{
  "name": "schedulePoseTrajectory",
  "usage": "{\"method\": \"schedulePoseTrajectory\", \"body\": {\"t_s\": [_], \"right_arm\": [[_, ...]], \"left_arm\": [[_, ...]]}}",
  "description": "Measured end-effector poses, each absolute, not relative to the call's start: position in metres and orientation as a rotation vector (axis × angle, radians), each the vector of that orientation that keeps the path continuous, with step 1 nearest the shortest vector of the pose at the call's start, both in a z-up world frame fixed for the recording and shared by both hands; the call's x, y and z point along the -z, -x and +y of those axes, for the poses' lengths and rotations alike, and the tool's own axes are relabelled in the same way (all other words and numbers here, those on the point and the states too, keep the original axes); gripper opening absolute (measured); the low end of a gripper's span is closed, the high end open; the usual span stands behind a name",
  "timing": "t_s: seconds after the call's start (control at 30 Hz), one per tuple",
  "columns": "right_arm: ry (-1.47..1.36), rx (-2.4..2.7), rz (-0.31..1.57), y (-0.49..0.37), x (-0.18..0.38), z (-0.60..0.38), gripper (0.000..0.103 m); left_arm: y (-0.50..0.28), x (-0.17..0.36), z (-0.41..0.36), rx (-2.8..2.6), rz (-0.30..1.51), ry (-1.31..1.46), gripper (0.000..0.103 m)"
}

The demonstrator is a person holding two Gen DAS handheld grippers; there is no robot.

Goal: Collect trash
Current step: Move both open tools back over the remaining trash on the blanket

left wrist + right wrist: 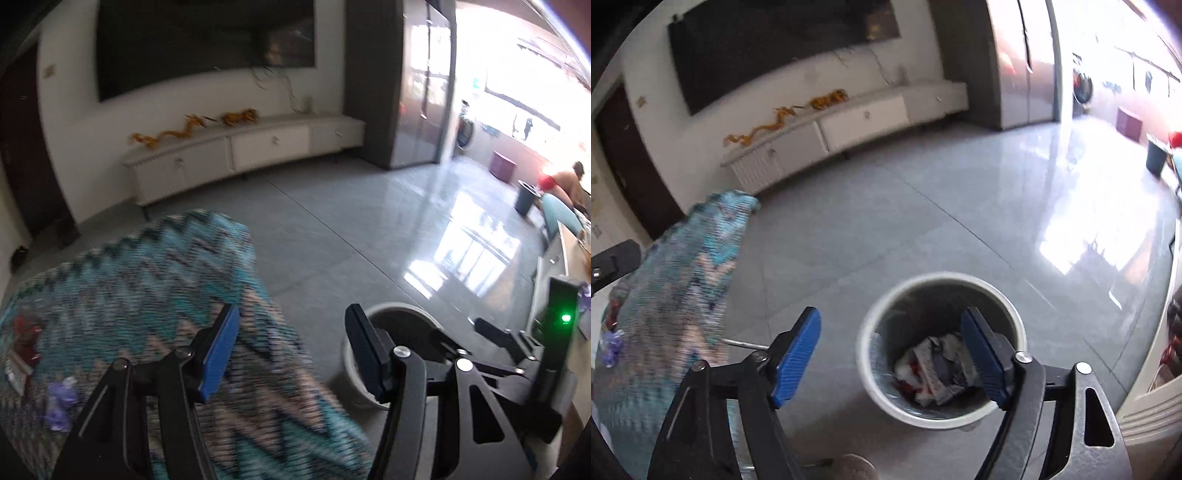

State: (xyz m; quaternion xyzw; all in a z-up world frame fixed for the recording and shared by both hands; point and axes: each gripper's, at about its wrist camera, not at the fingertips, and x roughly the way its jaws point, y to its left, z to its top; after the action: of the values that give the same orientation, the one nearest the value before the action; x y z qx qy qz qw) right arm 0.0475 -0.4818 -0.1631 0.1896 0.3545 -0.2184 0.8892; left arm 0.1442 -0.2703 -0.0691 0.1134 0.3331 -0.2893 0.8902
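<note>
My right gripper [892, 362] hangs open over a white-rimmed round bin [938, 277] on the floor, with nothing between its blue pads. Crumpled white, red and grey wrappers [938, 373] lie at the bottom of the bin. My left gripper [291, 354] is also open and empty. It is held over the edge of a surface covered in teal zigzag cloth [147, 295], with the bin [395, 307] just to its right. A red wrapper [26, 332] and a purple wrapper [59, 402] lie on that cloth at the far left. The right gripper's black housing with a green light [561, 317] shows beside the bin.
Glossy grey floor tiles [923, 206] stretch to a long white TV cabinet [240, 151] under a wall-mounted screen. A dark bin [526, 197] and a person [569, 181] are far off at the right. A pale furniture edge [1145, 369] runs along the right side.
</note>
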Motion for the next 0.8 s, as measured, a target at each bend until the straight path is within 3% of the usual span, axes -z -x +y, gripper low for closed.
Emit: {"method": "schedulePoseTrajectory", "body": {"t_s": [0.27, 0.37, 0.47, 0.8], "right_arm": [[-0.275, 0.361, 0.626, -0.058, 0.097, -0.387, 0.088], [-0.267, 0.314, 0.592, -0.061, 0.080, -0.352, 0.097], [-0.248, 0.263, 0.576, -0.064, 0.068, -0.317, 0.098], [-0.161, 0.132, 0.566, -0.069, 0.048, -0.227, 0.099]], "left_arm": [[-0.135, 0.031, -0.154, 0.399, 0.567, -0.178, 0.058], [-0.126, 0.019, -0.114, 0.343, 0.544, -0.163, 0.062], [-0.117, 0.010, -0.073, 0.275, 0.525, -0.141, 0.069], [-0.091, -0.004, 0.023, 0.119, 0.483, -0.038, 0.071]]}}
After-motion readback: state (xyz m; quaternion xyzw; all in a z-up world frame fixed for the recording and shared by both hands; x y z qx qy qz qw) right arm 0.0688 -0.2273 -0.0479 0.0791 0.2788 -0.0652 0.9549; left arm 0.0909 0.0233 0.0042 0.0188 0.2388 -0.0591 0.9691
